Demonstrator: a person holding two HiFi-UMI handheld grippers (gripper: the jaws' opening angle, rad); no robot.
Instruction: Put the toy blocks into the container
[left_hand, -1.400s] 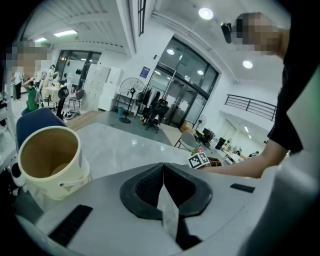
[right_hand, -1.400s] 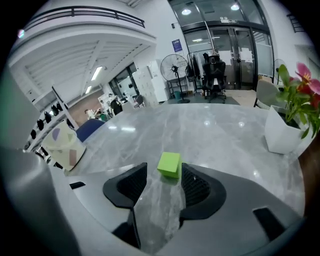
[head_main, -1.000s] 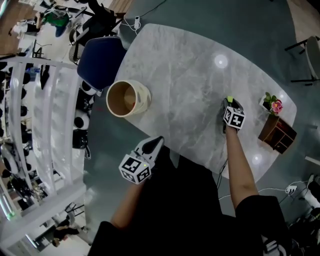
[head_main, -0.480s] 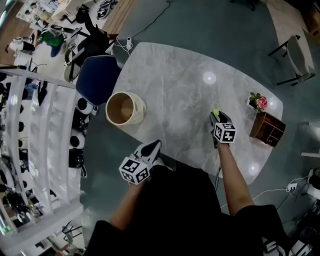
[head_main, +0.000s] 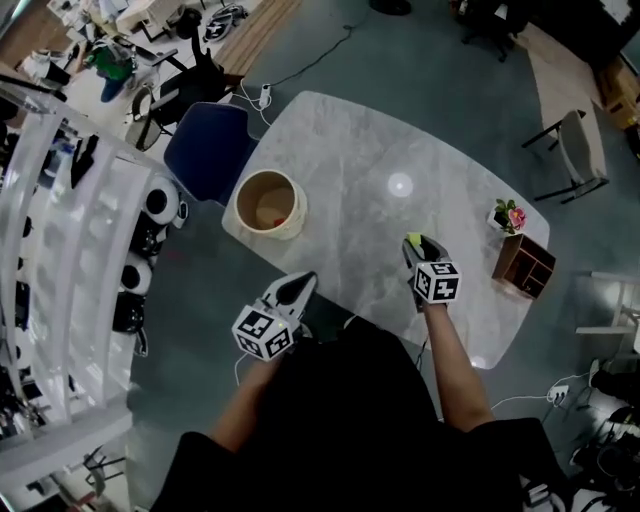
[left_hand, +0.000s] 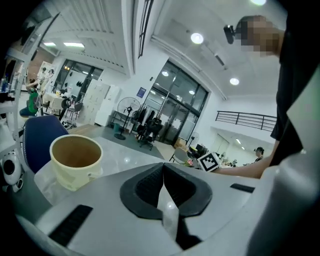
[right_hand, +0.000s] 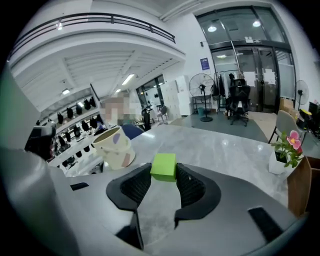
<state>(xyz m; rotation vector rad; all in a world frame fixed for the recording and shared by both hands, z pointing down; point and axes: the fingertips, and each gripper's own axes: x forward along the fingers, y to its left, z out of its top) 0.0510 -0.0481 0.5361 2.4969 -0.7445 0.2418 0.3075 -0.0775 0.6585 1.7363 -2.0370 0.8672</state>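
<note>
The right gripper holds the green toy block between the tips of its pads, the jaws standing fairly wide to suit the block's breadth. The block looks near-cubic, so no long axis bears on its release. The left gripper is fully closed with nothing between its jaws. The container, a cream tub standing upright with its mouth up near the edge of the table, lies ahead of the right gripper and to its left. It is well apart from that gripper, with bare marble between them. The left gripper is the nearer of the two to the container, which sits ahead and slightly left of its jaws, but it carries nothing. In my judgement the coming move is a carry forward and leftward until the block stands over the mouth, high enough to clear the rim. The head view alone looks into the container and shows a small reddish item on its floor, possibly a block. Both gripper views show only its outer wall and rim. The right gripper view alone shows how shallow the hold is, at the very tips, so a slip in transit is possible.
</note>
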